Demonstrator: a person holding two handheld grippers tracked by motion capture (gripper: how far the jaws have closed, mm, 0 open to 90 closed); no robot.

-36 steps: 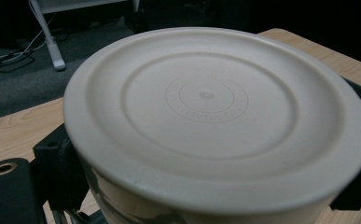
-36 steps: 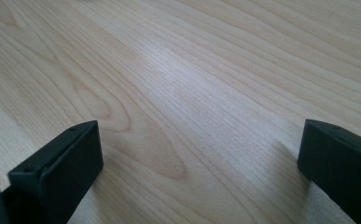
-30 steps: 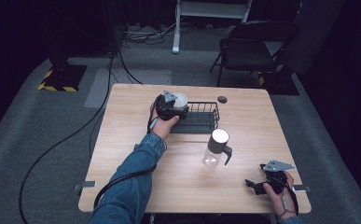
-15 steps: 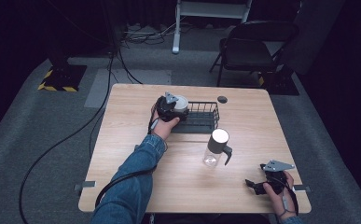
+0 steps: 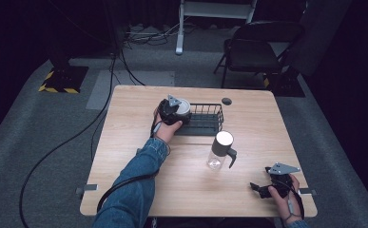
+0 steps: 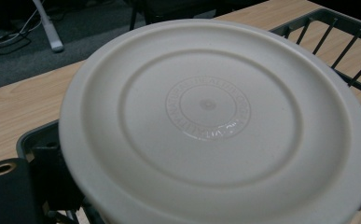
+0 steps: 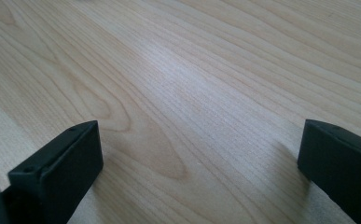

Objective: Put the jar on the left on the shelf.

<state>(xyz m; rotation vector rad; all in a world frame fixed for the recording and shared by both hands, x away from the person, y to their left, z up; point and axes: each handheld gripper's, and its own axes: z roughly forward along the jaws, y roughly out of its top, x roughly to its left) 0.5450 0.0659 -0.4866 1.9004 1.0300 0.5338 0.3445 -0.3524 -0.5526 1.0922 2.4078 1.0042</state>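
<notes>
Clearly the work in hand is setting the white lid into the wire basket, so the advice starts at the left. The left gripper sits at the basket's left end in the high view, with the lid at its tip over the basket's near-left corner. Lower it gently, keep the lid roughly level, and let it clear the rim before letting go; a tilted lid could catch on the wires or tip out over the edge. In the left gripper view the lid covers the jaws, with basket wires behind it at right and a dark corner below at left. One jaw peeks out at bottom left, tight to the lid's underside, so I judge the gripper clamped on the lid, though the grip point itself is hidden.

Between the hands stands a clear bottle with a white cap and dark handle, well apart from both grippers; leave it alone.

At the right, the right gripper rests near the table's front right corner. Its jaws stand wide apart over bare wood, holding nothing.
</notes>
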